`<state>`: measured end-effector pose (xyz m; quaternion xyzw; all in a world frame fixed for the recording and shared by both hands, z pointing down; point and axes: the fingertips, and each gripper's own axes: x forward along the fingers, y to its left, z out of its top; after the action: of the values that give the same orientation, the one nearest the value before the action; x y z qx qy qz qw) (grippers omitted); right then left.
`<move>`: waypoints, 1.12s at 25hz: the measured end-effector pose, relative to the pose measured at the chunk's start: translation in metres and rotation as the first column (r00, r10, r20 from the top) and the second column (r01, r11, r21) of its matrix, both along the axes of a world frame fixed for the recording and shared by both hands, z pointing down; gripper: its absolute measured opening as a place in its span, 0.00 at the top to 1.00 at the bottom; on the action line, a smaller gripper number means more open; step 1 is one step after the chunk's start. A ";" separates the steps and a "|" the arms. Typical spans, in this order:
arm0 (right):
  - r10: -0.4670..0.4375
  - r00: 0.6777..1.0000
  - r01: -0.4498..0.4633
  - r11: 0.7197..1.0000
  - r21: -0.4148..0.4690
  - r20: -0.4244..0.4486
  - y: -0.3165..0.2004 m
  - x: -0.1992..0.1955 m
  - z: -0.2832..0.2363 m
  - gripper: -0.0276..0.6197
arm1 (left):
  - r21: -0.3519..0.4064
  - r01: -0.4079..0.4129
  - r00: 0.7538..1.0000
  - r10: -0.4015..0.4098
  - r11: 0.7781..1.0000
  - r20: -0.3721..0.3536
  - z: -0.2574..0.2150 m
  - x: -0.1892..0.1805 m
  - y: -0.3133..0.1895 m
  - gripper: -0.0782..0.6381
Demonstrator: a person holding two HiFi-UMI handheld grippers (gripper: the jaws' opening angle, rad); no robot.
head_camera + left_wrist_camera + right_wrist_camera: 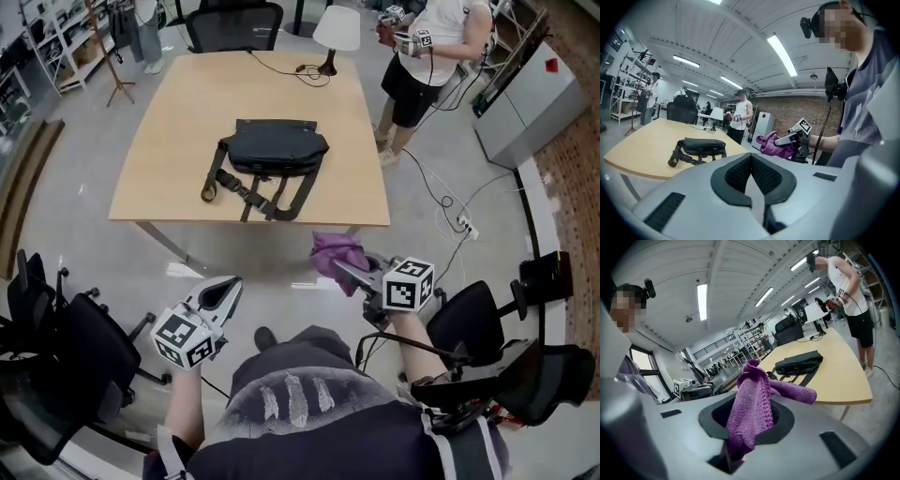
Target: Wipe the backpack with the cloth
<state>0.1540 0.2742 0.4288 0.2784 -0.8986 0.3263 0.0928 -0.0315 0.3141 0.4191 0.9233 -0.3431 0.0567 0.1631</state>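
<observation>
A light wooden table (169,141) is seen carrying three things. A dark backpack (274,148) is laid flat on it, about midway between the left and right edges and somewhat nearer the near edge than the far one. Its straps (246,192) are spread over the wood toward the near edge and are stopped short of it. At the far edge, toward the right corner, a lamp (336,30) with a white shade is stood, and a thin dark cable (281,67) is laid leftward from its base along that edge.
</observation>
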 end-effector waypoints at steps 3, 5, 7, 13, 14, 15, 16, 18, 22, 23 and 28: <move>0.015 0.999 -0.015 1.000 -0.002 -0.033 -0.029 -0.012 0.001 0.85 | 0.006 -0.004 1.000 0.004 1.000 -0.023 -0.003 -0.017 -0.031 0.88; 0.054 0.996 -0.053 0.999 0.006 -0.069 -0.055 -0.009 0.005 0.85 | -0.006 -0.006 0.999 0.006 1.000 -0.035 0.001 -0.022 -0.051 0.88; 0.106 0.986 -0.103 0.994 0.029 -0.127 -0.086 0.002 0.010 0.85 | -0.031 -0.010 0.999 0.009 0.999 -0.035 0.009 -0.021 -0.072 0.88; 0.256 0.930 -0.222 0.963 0.152 -0.264 -0.216 0.047 0.022 0.85 | -0.062 -0.016 1.000 0.017 0.998 0.004 0.021 -0.014 -0.143 0.88; 0.268 0.918 -0.227 0.959 0.168 -0.294 -0.240 0.055 0.025 0.85 | -0.066 -0.005 1.000 0.006 0.998 0.014 0.022 -0.012 -0.159 0.88; 0.272 0.904 -0.222 0.958 0.180 -0.329 -0.264 0.061 0.030 0.85 | -0.070 0.006 1.000 -0.005 0.998 0.025 0.023 -0.010 -0.177 0.88; 0.268 0.891 -0.211 0.959 0.189 -0.367 -0.287 0.066 0.036 0.85 | -0.073 0.018 0.999 -0.015 0.997 0.038 0.025 -0.007 -0.196 0.88; 0.262 0.863 -0.190 0.960 0.204 -0.432 -0.334 0.075 0.050 0.85 | -0.081 0.038 0.997 -0.032 0.996 0.068 0.029 -0.001 -0.235 0.88; 0.286 0.800 -0.194 0.955 0.224 -0.527 -0.412 0.089 0.082 0.85 | -0.090 0.057 0.993 -0.047 0.994 0.111 0.036 0.008 -0.303 0.88; 0.289 0.779 -0.190 0.954 0.231 -0.556 -0.426 0.091 0.091 0.85 | -0.088 0.064 0.991 -0.053 0.994 0.123 0.038 0.009 -0.317 0.88; 0.215 0.675 -0.111 0.975 0.192 -0.706 -0.472 0.087 0.145 0.85 | -0.152 0.158 0.979 -0.134 0.976 0.156 0.060 0.008 -0.362 0.88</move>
<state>0.2413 -0.1973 0.5734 0.4688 -0.7805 0.1369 0.3903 -0.0240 -0.0479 0.4788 0.8725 -0.4153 0.1394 0.2164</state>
